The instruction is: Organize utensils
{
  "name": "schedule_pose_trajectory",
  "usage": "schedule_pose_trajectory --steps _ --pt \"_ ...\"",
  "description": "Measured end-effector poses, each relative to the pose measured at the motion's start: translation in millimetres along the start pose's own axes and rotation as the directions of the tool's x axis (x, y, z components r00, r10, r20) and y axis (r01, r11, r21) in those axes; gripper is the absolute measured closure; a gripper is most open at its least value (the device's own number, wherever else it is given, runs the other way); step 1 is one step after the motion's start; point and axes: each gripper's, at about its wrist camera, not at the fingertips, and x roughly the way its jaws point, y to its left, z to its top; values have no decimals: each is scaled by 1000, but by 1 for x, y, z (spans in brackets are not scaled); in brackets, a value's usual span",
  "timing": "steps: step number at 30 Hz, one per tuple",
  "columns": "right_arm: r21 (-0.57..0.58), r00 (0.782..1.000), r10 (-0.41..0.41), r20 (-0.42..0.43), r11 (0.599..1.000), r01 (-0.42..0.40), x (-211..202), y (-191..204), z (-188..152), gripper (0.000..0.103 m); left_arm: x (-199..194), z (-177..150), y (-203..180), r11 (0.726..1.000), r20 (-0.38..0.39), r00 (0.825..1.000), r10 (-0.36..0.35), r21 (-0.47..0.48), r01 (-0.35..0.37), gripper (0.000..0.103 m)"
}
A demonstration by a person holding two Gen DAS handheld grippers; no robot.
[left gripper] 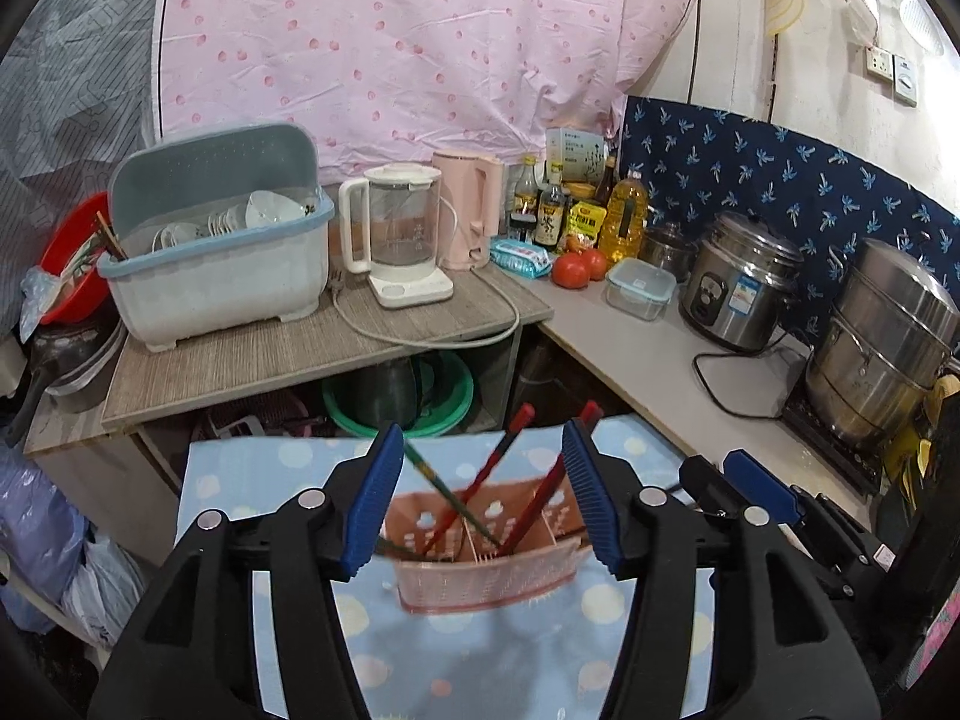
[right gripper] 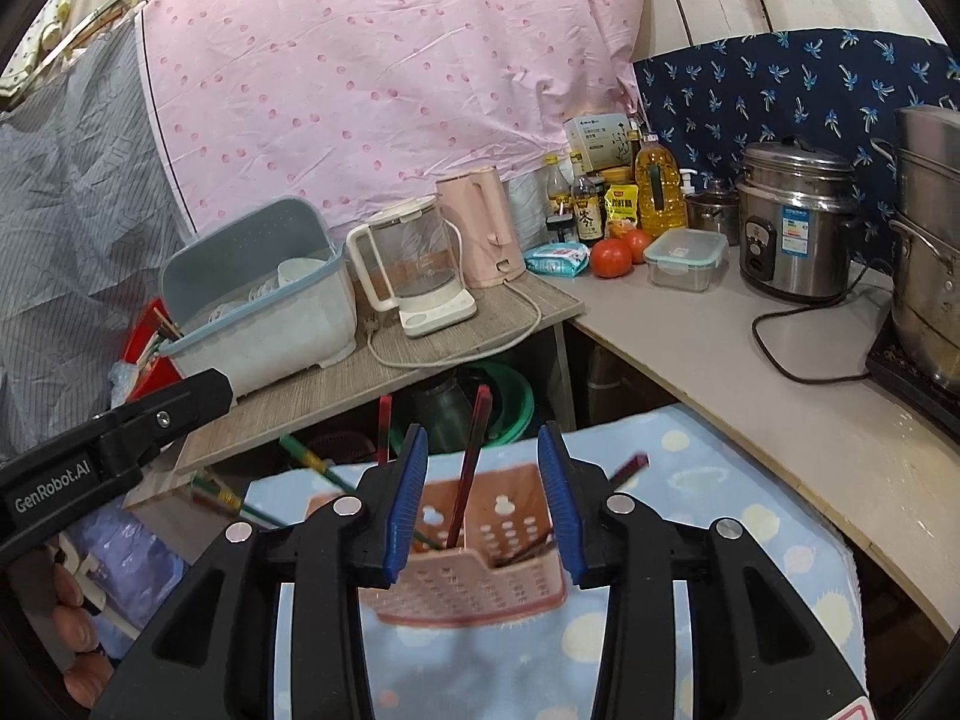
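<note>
A pink perforated utensil holder (left gripper: 486, 564) stands on a blue dotted cloth (left gripper: 270, 474); it also shows in the right wrist view (right gripper: 474, 582). Red chopsticks (left gripper: 510, 450) and a green-handled chopstick (left gripper: 432, 474) lean in it. In the right wrist view red chopsticks (right gripper: 471, 456) stand in it and green-handled ones (right gripper: 312, 456) lean out to the left. My left gripper (left gripper: 483, 492) is open, its jaws on either side of the holder, nothing held. My right gripper (right gripper: 483, 498) is open and empty, above the holder. The right gripper shows at the right of the left wrist view (left gripper: 756, 486).
A grey dish rack (left gripper: 222, 252) with bowls, a glass kettle (left gripper: 402, 234), a pink kettle (left gripper: 474, 210), bottles, tomatoes (left gripper: 579, 267) and a lidded box (left gripper: 639, 288) stand on the counters behind. A rice cooker (left gripper: 738, 282) and steel pot (left gripper: 882, 348) are at right. Basins sit under the table.
</note>
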Motion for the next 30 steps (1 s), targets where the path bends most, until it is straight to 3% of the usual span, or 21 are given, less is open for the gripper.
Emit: schedule_pose_trajectory --steps 11,30 --pt "-13 996 -15 -85 1000 14 -40 8 -62 62 -14 -72 -7 1000 -141 990 -14 9 16 50" --pt "-52 978 -63 -199 997 53 -78 16 -148 60 -37 -161 1 1000 -244 969 26 8 -25 49"
